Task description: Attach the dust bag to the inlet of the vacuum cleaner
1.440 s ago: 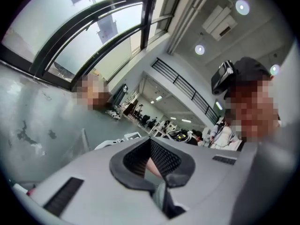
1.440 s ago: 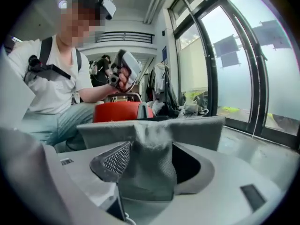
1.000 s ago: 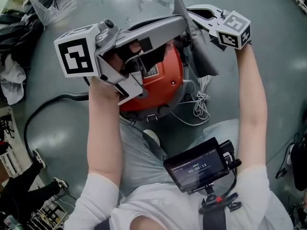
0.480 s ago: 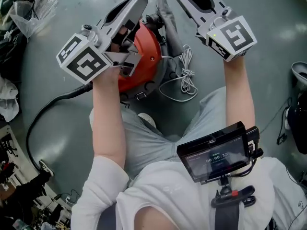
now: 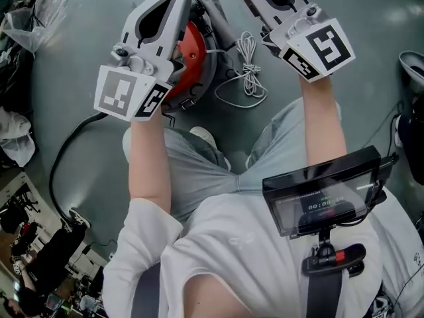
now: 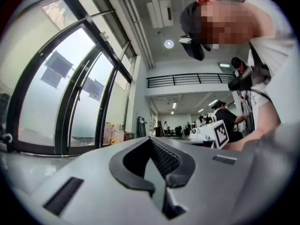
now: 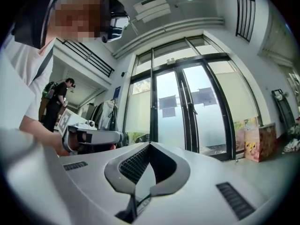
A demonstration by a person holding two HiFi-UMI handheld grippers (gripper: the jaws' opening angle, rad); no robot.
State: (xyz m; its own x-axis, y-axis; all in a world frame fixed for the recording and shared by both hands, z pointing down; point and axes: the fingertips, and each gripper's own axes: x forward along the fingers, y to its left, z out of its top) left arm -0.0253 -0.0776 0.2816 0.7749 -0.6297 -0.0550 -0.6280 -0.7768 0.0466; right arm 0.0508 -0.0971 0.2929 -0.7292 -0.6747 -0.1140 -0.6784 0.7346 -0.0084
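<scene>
The grey floor (image 5: 371, 18) is smooth and glossy. On it, in front of the person's knees, sits the red vacuum cleaner (image 5: 193, 48), partly covered by the left gripper (image 6: 150, 140). The grey dust bag (image 5: 217, 17) lies against the vacuum's right side, between the two grippers, and neither one holds it. A coiled white cord (image 5: 248, 71) rests just beside the bag, and a black hose (image 5: 63, 158) curves away to the left.

The left gripper's fingers (image 6: 164, 159) are pressed together with nothing between them. The right gripper (image 7: 149, 146) has its fingers (image 7: 133, 165) together and empty too. Both point out level into the room, at tall glass doors (image 7: 187, 111) in dark frames.

A plastic bag (image 5: 26, 18) and loose cloth (image 5: 13, 134) crowd the left edge. The floor to the right of the cord is open.
</scene>
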